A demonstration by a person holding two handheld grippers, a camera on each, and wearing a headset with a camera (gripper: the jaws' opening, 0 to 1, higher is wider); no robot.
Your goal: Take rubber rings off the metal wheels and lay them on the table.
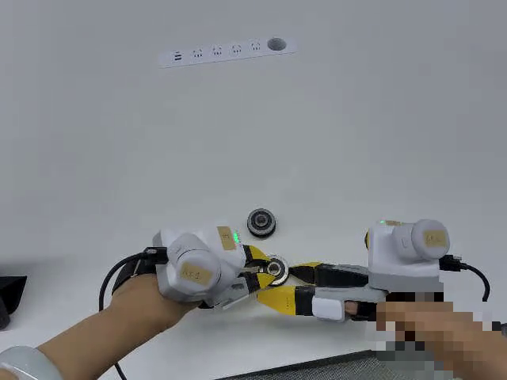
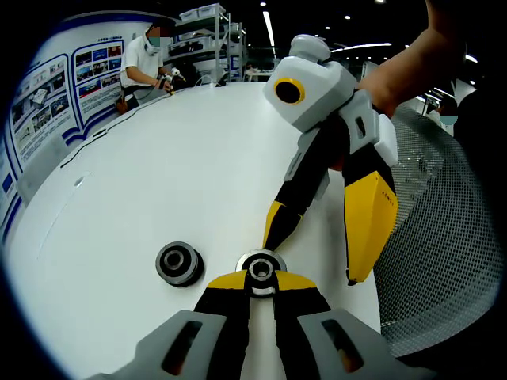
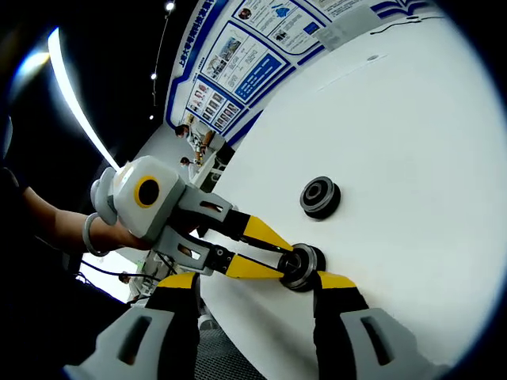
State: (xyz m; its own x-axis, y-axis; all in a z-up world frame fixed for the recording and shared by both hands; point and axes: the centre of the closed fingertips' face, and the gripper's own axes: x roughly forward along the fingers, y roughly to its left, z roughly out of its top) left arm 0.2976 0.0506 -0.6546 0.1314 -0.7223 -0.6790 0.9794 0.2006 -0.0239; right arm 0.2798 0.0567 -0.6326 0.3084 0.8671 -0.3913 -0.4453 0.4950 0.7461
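A small metal wheel with a dark rubber ring is held just above the white table, and my left gripper is shut on it. In the left gripper view the wheel sits between the yellow tips of that gripper. My right gripper comes in from the right, open, its jaws straddling the wheel. In the right gripper view the wheel lies against the right jaw of my open right gripper. A second wheel lies flat on the table just beyond.
A white power strip lies at the table's far side. A grey mesh mat borders the near edge. A black object sits at the left edge. A person stands at the far end of the table.
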